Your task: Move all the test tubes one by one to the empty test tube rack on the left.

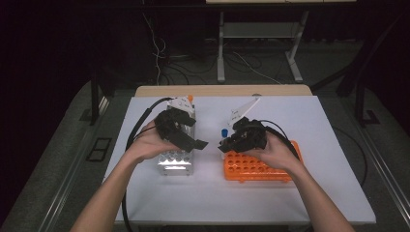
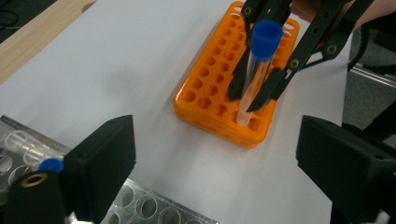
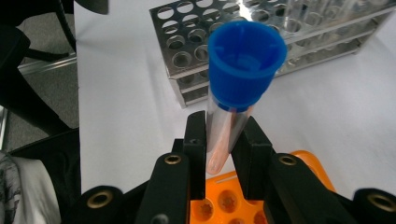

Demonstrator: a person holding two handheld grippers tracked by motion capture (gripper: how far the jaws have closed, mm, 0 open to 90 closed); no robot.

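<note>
My right gripper (image 3: pixel 224 140) is shut on a clear tube (image 3: pixel 232 116) with a blue cap (image 3: pixel 246 63). The tube stands nearly upright, its tip just above the orange rack (image 3: pixel 310 164). In the left gripper view the same tube (image 2: pixel 253 77) hangs over the near end of the orange rack (image 2: pixel 205 91), pinched low down by the right gripper (image 2: pixel 254 93). My left gripper (image 2: pixel 217 156) is open with nothing between its jaws. From above, the left gripper (image 1: pixel 197 144) hovers over the metal rack (image 1: pixel 175 163), and the right gripper (image 1: pixel 225 143) is beside the orange rack (image 1: pixel 256 170).
The metal rack (image 3: pixel 261 28) holds several clear tubes at its far end, and one blue-capped tube (image 2: pixel 50 164) stands in it near my left jaw. A white sheet (image 1: pixel 300 121) covers the table. A white holder (image 1: pixel 244 108) lies behind the racks. Cables trail off both grippers.
</note>
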